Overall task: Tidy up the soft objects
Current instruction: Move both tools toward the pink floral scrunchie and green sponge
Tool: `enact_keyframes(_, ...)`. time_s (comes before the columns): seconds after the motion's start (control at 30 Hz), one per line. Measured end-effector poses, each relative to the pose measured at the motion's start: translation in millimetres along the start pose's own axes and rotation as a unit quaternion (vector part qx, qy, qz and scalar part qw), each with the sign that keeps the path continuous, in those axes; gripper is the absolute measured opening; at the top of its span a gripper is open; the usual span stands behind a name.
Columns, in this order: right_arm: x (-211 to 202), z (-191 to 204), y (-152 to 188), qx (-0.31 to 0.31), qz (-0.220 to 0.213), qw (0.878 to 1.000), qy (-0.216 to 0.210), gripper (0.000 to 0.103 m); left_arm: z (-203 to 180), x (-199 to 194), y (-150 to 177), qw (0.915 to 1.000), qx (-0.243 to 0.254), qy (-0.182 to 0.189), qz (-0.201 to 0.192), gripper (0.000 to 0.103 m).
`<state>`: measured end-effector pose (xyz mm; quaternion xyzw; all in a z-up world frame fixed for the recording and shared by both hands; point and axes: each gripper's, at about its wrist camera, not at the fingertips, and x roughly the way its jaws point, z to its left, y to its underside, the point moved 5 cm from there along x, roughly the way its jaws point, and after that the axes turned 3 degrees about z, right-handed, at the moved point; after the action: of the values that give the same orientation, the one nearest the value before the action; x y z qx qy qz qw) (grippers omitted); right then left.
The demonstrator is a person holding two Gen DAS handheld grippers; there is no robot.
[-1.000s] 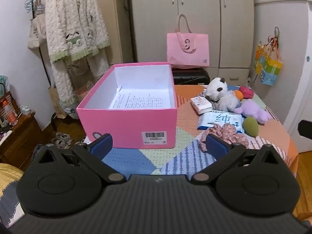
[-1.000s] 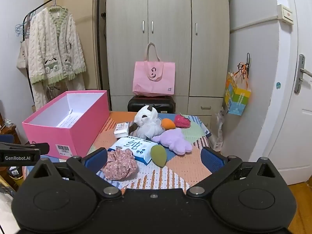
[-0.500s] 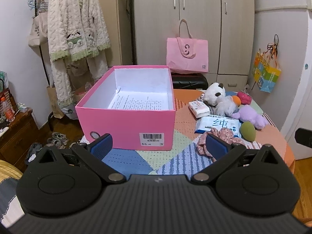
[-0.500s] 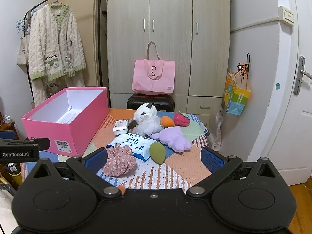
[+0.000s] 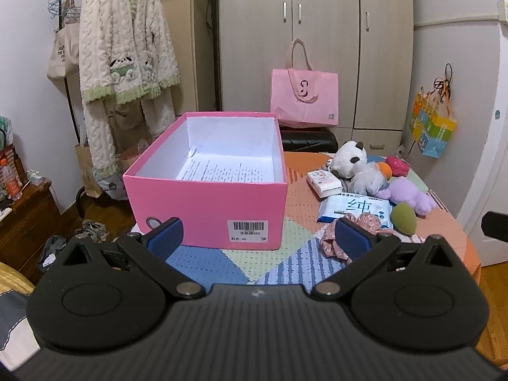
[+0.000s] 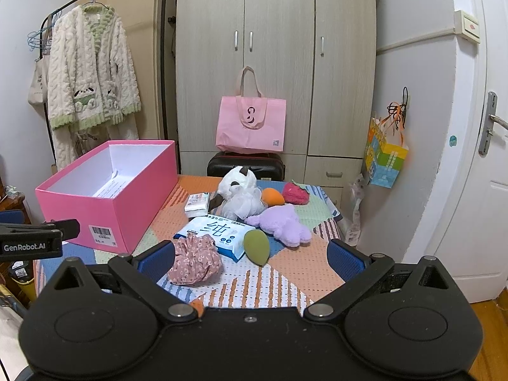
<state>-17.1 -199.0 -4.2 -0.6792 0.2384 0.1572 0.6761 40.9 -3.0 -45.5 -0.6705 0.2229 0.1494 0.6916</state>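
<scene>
Both claws hang wide apart and empty over the near edge of the patchwork table (image 6: 301, 266).

The left gripper (image 5: 258, 238) faces a pink shoebox (image 5: 206, 203) straight ahead, lid off, with only a printed paper sheet (image 5: 228, 170) on its floor; its near wall carries a barcode label (image 5: 247, 231) whose small print I can't read. The right gripper (image 6: 250, 255) points at the soft things: a pink floral scrunchie (image 6: 195, 263) just beside its left finger, a green makeup sponge (image 6: 256, 247) dead ahead, and a wet-wipes pack (image 6: 216, 231) marked "纯" behind both. Farther on sit a purple plush (image 6: 281, 223), a white panda plush (image 6: 236, 184), an orange sponge (image 6: 273, 197) and a red strawberry toy (image 6: 295, 193). "GenRobot.AI" is printed on the other gripper, at far left.
</scene>
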Motion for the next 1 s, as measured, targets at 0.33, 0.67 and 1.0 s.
enact_keyframes(0.33,0.2,0.4,0.6,-0.001,0.0,1.0,0.0,0.103,-2.4,-1.7,2.8,0.9999,0.002,0.002,-0.011,0.103)
enact_keyframes(0.67,0.3,-3.0,4.0,0.0,-0.004,1.0,-0.002,0.103,-1.4,-2.9,1.7,0.9999,0.002,0.002,-0.014,0.103)
enact_keyframes(1.0,-5.1,-2.3,3.7,-0.004,-0.021,1.0,-0.009,0.103,-5.0,-7.9,1.1,0.998,0.01,0.003,-0.062,0.103)
